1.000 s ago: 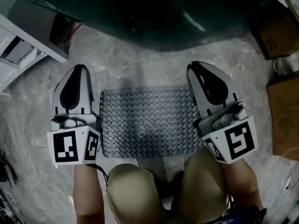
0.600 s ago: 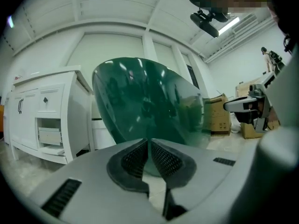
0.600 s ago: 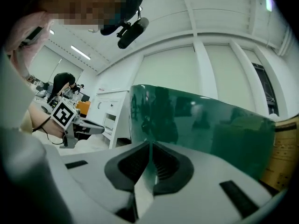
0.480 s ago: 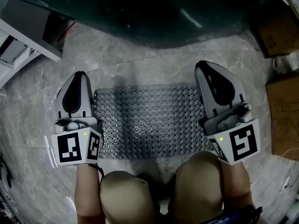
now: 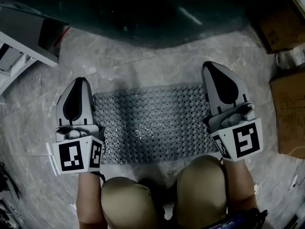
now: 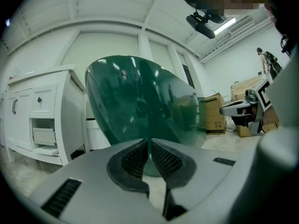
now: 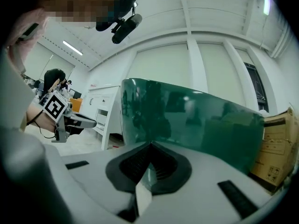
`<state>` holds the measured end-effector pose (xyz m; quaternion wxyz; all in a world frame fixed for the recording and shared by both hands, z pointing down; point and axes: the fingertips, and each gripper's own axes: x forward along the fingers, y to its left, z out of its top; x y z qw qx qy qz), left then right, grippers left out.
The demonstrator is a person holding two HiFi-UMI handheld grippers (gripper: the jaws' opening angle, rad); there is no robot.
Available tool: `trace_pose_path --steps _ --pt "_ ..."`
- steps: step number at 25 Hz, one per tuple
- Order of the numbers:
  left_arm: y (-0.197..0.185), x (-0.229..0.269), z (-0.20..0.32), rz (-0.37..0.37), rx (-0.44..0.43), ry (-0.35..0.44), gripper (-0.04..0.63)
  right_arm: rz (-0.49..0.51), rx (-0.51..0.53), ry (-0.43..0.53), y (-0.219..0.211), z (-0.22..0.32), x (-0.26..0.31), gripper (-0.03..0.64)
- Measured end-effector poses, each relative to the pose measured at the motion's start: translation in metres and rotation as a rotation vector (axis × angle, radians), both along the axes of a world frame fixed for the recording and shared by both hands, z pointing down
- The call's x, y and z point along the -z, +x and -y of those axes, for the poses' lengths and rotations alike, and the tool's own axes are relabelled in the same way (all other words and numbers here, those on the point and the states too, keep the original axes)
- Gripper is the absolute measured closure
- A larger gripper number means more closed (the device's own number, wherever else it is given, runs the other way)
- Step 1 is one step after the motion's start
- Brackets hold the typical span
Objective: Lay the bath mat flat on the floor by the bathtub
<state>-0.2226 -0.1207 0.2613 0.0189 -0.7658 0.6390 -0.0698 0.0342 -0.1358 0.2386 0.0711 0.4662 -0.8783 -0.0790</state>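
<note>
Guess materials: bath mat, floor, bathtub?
Bath mat: likely soft rubber or PVC, translucent grey, glossy; molded bumps and holes.
Floor: grey stone or marble-look tile, veined, with joints.
Bathtub: glossy translucent green, perhaps resin or acrylic.

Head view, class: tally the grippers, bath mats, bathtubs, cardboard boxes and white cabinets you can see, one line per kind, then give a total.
Grippers: 2 (left gripper, right gripper)
Bath mat: 1
Bathtub: 1
Cardboard boxes: 2 (one at top right, one at the right edge)
White cabinet: 1
Total: 7
</note>
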Motion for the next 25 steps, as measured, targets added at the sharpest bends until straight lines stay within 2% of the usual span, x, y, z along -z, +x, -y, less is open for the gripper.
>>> trace_pose_path --steps 25 --pt "0.0047 -0.0081 -0.0039 0.004 -0.001 -0.016 0.551 -0.015 0.008 0.006 0.0028 -0.0041 -0.0061 0.600"
